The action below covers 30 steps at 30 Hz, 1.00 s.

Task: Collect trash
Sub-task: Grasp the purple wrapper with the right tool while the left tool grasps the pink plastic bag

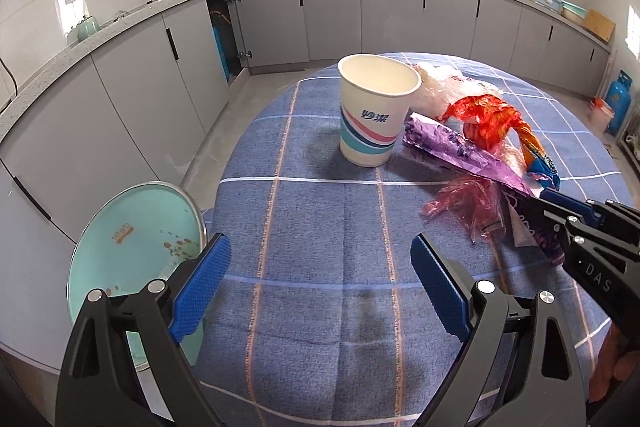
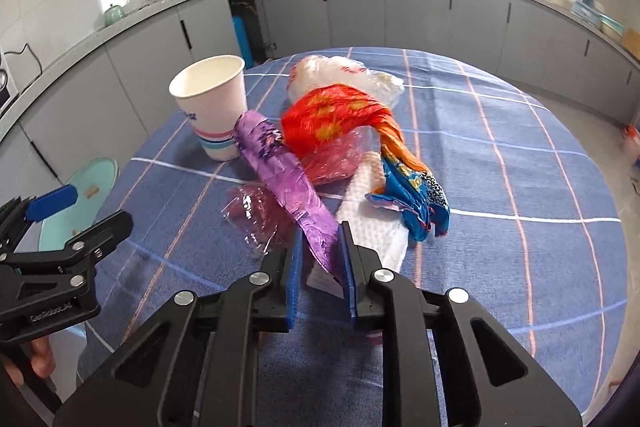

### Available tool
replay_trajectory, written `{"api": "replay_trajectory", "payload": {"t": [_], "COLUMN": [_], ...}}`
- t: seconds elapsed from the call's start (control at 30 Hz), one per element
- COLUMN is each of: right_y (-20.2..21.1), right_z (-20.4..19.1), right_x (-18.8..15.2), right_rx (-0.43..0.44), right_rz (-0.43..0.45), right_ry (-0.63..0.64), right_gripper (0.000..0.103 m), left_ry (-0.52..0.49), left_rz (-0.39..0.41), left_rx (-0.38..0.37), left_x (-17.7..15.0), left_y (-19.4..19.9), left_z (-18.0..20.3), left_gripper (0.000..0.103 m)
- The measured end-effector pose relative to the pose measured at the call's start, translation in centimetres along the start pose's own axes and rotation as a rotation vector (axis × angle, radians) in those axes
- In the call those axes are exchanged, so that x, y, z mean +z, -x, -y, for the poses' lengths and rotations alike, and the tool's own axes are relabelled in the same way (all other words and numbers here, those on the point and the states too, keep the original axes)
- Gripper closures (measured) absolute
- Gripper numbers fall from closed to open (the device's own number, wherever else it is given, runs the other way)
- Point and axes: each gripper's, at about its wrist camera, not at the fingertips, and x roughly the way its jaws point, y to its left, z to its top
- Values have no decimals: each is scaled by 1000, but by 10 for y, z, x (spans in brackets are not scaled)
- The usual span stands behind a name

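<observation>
Round table [image 1: 320, 267] under blue plaid cloth, grey kitchen cabinets [image 1: 332, 15] behind – right gripper [image 2: 320, 267] pinching purple wrapper [image 2: 288, 183] beside paper cup [image 2: 214, 107]; left gripper [image 1: 320, 283] spread, hovering over cloth

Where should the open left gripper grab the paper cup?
Grip the paper cup across its side wall near the middle, coming level from the left gripper's own side. It stands upright, that side is bare, and wrappers crowd the other side.

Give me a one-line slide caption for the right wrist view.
Right gripper clamps a purple wrapper amid table litter beside a paper cup.
</observation>
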Motion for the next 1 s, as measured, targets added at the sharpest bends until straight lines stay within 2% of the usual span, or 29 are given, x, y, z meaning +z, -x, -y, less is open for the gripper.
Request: {"api": "replay_trajectory", "payload": {"t": [0.07,0.23,0.33,0.43,0.5,0.6,0.77,0.87,1.0], "right_y": [0,14,39,62,72,77,69,63,55], "right_z": [-1,3,13,29,40,58,81,89,98], "right_x": [-1,-4,-6,-6,-6,-8,-17,-19,-25], "right_rx": [1,53,108,122,105,23,-73,-115,-128], "right_rz": [0,23,92,163,194,218,202,184,159], "right_ry": [17,19,-33,-110,-163,-221,-283,-313,-349], "right_gripper": [93,100,100,100,100,100,100,100,100], "left_ry": [-5,-6,-13,-33,-47,-70,-104,-105,-88], "left_rz": [1,4,15,29,40,55,88,62,1], "left_rx": [-4,-20,-35,-49,-65,-85,-103,-127,-149], "left_x": [2,4,6,10,14,20,32,38,39], "left_y": [-1,-3,-1,-1,-2,-7,-19,-35,-58], "left_z": [4,13,22,32,43,58,81,92,101], "left_gripper": [14,14,14,15,16,17,17,22,31]}}
